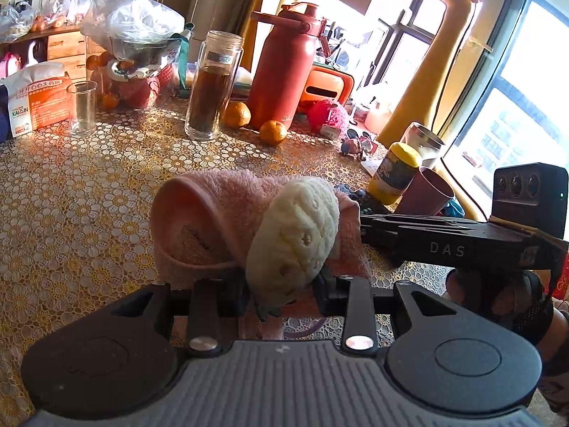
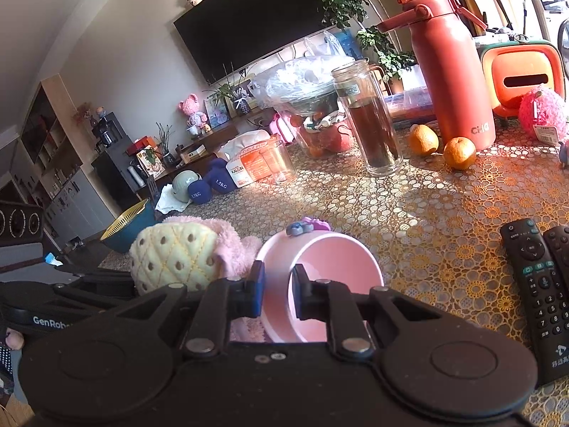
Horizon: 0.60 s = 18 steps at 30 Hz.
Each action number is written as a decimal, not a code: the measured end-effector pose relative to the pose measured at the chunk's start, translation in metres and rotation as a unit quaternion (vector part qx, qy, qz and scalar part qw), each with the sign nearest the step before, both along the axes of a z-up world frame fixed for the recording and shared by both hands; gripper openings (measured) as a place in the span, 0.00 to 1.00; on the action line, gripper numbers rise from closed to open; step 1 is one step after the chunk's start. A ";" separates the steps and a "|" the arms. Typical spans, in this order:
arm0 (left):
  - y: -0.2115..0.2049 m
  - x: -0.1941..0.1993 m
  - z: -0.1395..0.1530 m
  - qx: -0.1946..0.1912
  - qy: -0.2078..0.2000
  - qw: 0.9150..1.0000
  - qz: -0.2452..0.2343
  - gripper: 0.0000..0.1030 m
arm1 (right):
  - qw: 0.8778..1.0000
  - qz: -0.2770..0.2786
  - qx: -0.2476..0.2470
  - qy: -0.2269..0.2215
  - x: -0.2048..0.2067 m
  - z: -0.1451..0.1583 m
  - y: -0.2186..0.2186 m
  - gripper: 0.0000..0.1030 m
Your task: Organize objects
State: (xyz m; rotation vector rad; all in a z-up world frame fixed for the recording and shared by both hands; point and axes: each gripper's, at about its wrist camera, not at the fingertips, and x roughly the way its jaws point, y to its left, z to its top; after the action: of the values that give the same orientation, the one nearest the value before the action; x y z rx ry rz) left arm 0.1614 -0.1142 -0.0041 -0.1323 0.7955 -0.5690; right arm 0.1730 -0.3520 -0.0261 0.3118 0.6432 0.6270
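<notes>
The bench (image 2: 444, 213) wears a gold lace-patterned cover of rings and flowers. In the right wrist view, a tall glass jar of dark liquid (image 2: 370, 117) stands near 12 o'clock, an empty glass (image 2: 282, 162) at 11, a red thermos jug (image 2: 448, 67) at 1. Two oranges (image 2: 458, 152) sit at the jug's foot. Two black remotes (image 2: 540, 277) lie side by side at 3 o'clock. An orange-and-white packet (image 2: 249, 167) rests beside the empty glass.

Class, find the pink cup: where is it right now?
In the right wrist view the pink cup lies tipped at bottom centre, its rim clamped by the right gripper, with the pineapple plush toy just left.
</notes>
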 end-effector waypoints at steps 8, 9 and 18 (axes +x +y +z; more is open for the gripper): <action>0.012 0.010 -0.008 0.010 0.008 1.000 0.019 0.33 | 1.000 0.001 0.001 -0.001 0.001 0.000 0.000 0.15; 0.014 0.011 -0.009 0.011 0.009 1.000 0.022 0.33 | 1.000 0.001 0.001 0.000 0.001 0.000 -0.001 0.15; 0.026 0.028 -0.025 0.028 0.023 0.998 0.045 0.33 | 1.000 0.002 0.000 -0.001 0.001 0.001 0.000 0.15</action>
State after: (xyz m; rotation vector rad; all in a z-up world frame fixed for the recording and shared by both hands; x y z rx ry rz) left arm 0.1893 -0.0886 -0.0290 -0.1288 0.8450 -0.4582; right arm 0.1740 -0.3521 -0.0255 0.3097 0.6417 0.6307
